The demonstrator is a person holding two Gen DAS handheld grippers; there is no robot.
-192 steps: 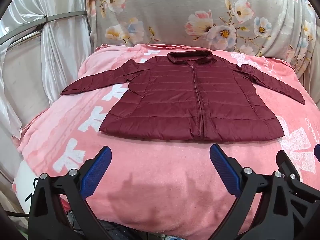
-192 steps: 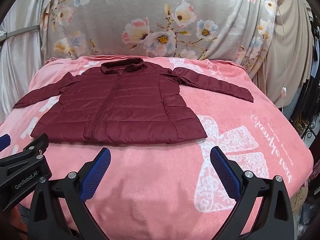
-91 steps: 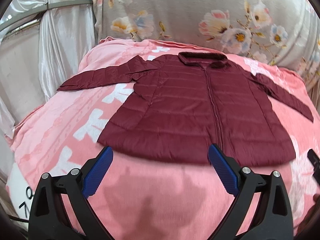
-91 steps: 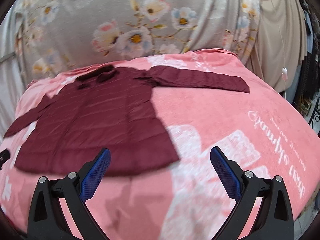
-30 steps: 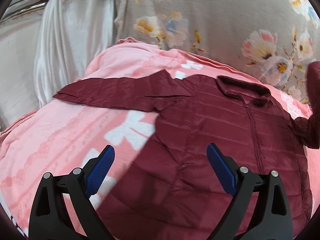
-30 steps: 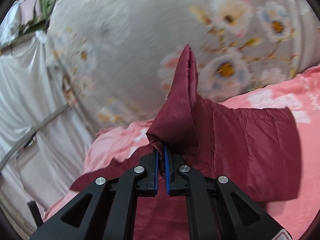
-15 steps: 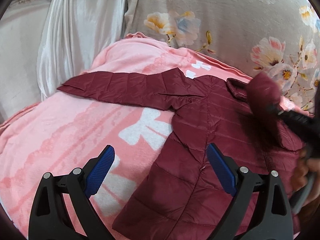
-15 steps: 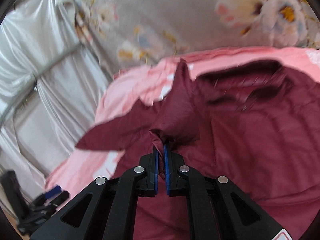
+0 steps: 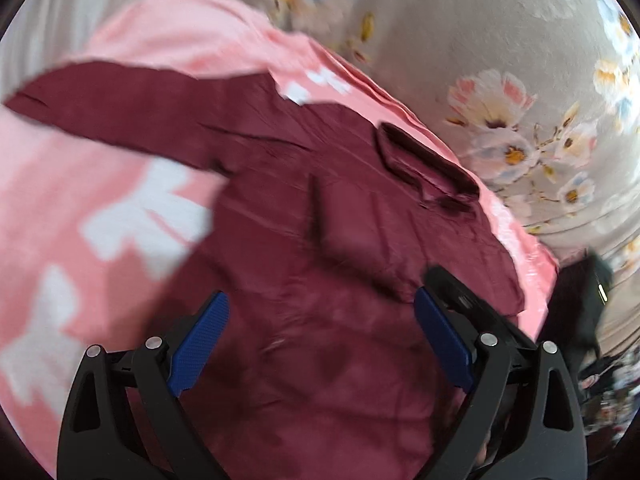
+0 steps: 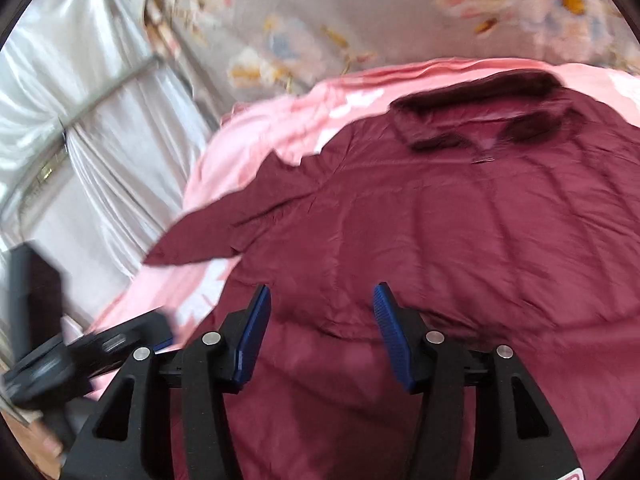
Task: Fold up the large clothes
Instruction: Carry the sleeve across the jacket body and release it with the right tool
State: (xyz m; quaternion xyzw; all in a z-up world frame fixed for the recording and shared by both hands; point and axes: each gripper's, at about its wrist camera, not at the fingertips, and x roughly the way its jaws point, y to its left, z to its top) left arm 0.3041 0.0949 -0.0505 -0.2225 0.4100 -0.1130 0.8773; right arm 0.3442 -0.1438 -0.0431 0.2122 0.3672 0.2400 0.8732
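Both grippers, left (image 9: pixel 320 344) and right (image 10: pixel 318 336), hovered with fingers spread and empty over the jacket (image 10: pixel 460 240), which lay on the blanket (image 9: pixel 80 208) ahead, one sleeve (image 9: pixel 352 224) folded inward, seemingly just released.

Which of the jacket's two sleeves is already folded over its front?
The right-hand sleeve of the maroon puffer jacket lies folded across its chest; the other sleeve stretches out over the pink blanket.
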